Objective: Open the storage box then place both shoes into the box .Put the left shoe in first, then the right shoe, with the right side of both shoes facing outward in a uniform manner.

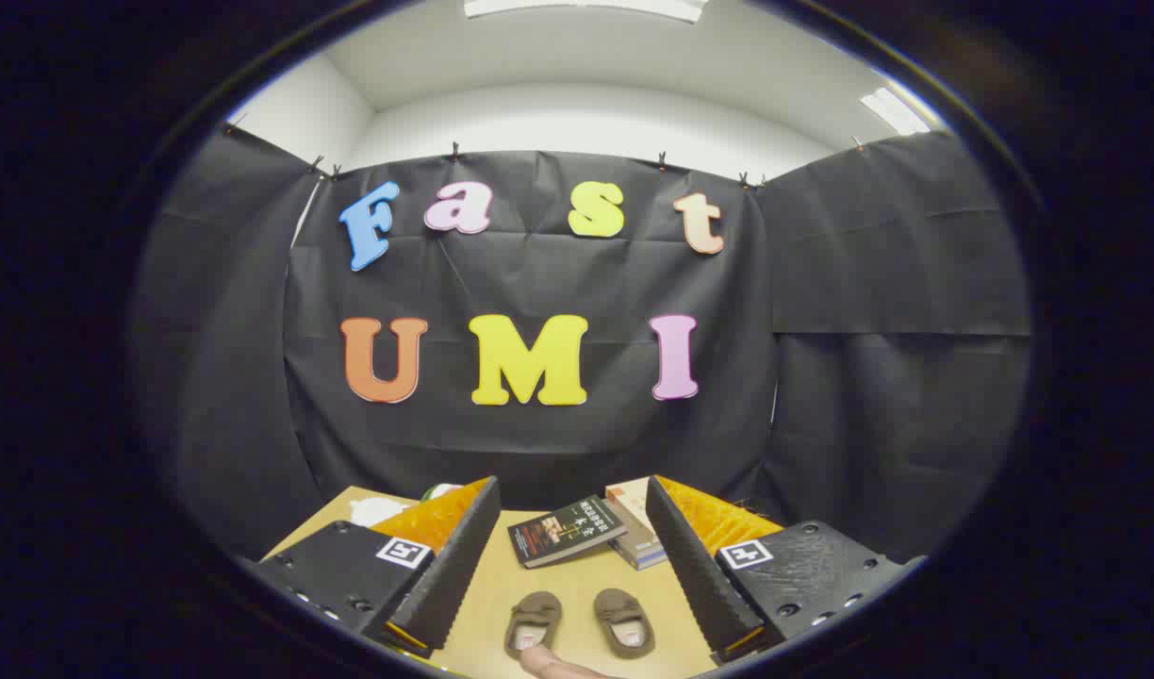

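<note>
Gripper view looks out over a light wooden table (577,589) toward the black cloth wall of the booth. Two small brown shoes (577,624) lie side by side on the table, in the wide gap between the two fingers and close in front of the camera. Each shows its open top, with a pale label on the insole. The left-hand shoe (534,622) and the right-hand shoe (624,622) sit a little apart, not touching, toes pointing away from the camera. A fingertip of a person's hand (553,666) reaches in from below and ends right at the heel of the left-hand shoe; whether it touches cannot be told.

The gripper (572,509) stands wide open and holds nothing; its fingers flank the shoes on either side without touching them.

Beyond the shoes, between the fingertips, a dark-covered book (566,531) lies flat on the table, turned at an angle. Just beside it on the right, a second book or small stack (634,528) rests, its far part hidden behind the right finger. Behind the left finger, near the table's far left corner, something white (377,510) and a green-edged item (438,490) peek out, too hidden to identify. Nothing lies between the fingers and the shoes.
</note>
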`<state>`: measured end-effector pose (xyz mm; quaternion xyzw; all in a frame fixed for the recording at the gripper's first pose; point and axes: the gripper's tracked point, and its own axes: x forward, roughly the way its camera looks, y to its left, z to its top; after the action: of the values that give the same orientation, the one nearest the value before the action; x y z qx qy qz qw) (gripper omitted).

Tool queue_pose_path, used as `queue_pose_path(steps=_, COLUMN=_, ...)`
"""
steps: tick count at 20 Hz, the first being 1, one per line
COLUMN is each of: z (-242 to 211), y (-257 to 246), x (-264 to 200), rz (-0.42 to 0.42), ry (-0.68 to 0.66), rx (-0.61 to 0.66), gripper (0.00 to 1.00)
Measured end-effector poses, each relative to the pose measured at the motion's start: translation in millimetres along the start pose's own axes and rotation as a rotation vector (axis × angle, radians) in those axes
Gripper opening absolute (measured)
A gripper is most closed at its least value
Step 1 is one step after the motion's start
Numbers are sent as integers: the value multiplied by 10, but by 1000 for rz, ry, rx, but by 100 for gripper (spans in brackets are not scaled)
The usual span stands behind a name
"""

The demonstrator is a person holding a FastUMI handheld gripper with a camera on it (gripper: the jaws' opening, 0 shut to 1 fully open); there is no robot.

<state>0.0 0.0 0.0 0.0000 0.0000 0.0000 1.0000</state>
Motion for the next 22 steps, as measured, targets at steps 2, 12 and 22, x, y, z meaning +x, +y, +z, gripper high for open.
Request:
queue_pose_path(steps=2, z=-12, y=-7, x=22, rz=22, ry=-6, rx=2, gripper=95)
queue_pose_path(steps=12, z=-554, y=24, x=75, rz=113, ry=107, rx=-20, gripper=95)
queue_pose_path(steps=22, z=-1013, y=413, x=428, rz=178, ry=191, rx=-19, gripper=95)
